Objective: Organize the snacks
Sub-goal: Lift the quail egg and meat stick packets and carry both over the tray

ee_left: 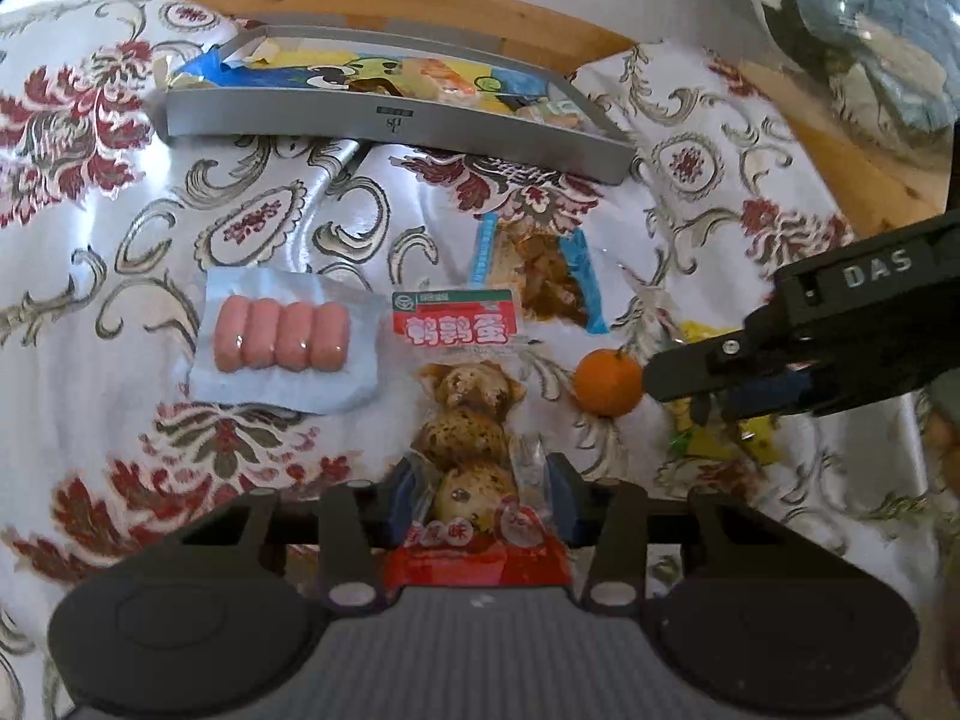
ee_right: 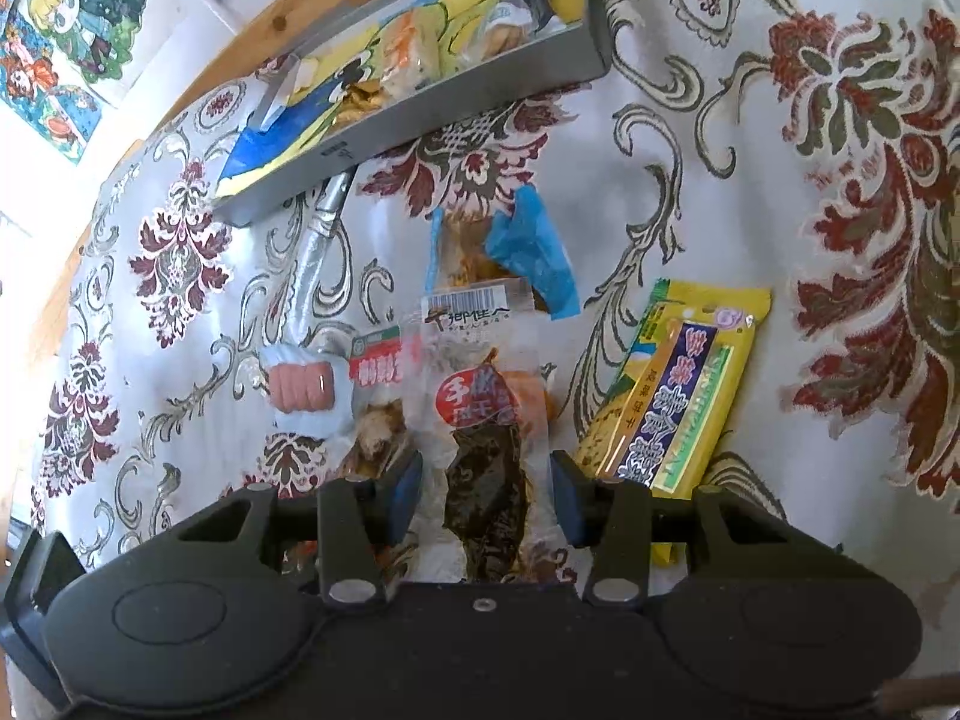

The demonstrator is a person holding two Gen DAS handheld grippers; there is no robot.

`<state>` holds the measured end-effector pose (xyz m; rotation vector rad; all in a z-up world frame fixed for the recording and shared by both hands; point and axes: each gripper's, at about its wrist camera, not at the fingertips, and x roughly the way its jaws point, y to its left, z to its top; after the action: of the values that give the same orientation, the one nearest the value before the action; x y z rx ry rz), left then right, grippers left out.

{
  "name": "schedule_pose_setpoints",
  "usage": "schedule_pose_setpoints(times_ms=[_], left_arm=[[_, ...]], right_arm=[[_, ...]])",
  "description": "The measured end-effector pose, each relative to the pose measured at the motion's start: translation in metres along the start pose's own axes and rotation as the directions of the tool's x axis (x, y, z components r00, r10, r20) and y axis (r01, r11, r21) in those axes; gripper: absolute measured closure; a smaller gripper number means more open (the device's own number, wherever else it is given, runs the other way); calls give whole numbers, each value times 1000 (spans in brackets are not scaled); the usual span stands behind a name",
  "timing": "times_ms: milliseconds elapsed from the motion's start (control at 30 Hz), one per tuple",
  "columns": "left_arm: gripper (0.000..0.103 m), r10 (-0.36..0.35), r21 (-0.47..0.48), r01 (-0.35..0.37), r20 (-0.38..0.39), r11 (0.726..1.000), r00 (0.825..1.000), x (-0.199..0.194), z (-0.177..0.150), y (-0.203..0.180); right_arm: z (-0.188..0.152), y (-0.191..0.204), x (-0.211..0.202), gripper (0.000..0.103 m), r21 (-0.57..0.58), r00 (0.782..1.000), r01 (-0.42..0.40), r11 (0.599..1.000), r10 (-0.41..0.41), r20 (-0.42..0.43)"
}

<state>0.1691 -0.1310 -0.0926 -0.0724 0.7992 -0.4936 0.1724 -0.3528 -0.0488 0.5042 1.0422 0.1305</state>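
Note:
My left gripper (ee_left: 489, 498) is shut on the lower part of a clear quail-egg packet (ee_left: 468, 396) with a red label; the packet stretches forward over the cloth. My right gripper (ee_right: 487, 495) is shut on a clear packet of dark dried snack (ee_right: 486, 462), held above the other snacks. That gripper's black body (ee_left: 858, 300) reaches in from the right in the left wrist view, its tip beside a mandarin (ee_left: 607, 381). A grey tray (ee_left: 390, 120) holding several colourful snack bags stands at the back.
On the floral tablecloth (ee_left: 120, 228) lie a sausage pack (ee_left: 282, 342), a blue-edged packet of brown strips (ee_left: 552, 276) and a yellow biscuit packet (ee_right: 678, 390). A silver tube (ee_right: 318, 252) pokes out from under the tray. The wooden table edge (ee_left: 420, 0) runs behind the tray.

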Motion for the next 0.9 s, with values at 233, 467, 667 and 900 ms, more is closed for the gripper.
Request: schedule_pose_setpoints(times_ms=[233, 467, 667, 900], left_arm=[[56, -17, 1, 17, 22, 1000, 1000, -9, -1, -9], [56, 1, -18, 1, 107, 1000, 994, -21, 3, -9], [56, 29, -37, -23, 180, 999, 983, -29, 16, -7], [56, 62, -69, -48, 224, 996, 973, -30, 44, 1]], right_arm=[[1, -1, -6, 55, 1, 999, -11, 1000, 11, 38], [1, 6, -18, 55, -40, 993, -20, 999, 25, 116], [1, 14, -31, 55, -87, 978, -14, 996, 32, 204], [10, 29, -41, 55, -187, 930, 11, 982, 58, 362]])
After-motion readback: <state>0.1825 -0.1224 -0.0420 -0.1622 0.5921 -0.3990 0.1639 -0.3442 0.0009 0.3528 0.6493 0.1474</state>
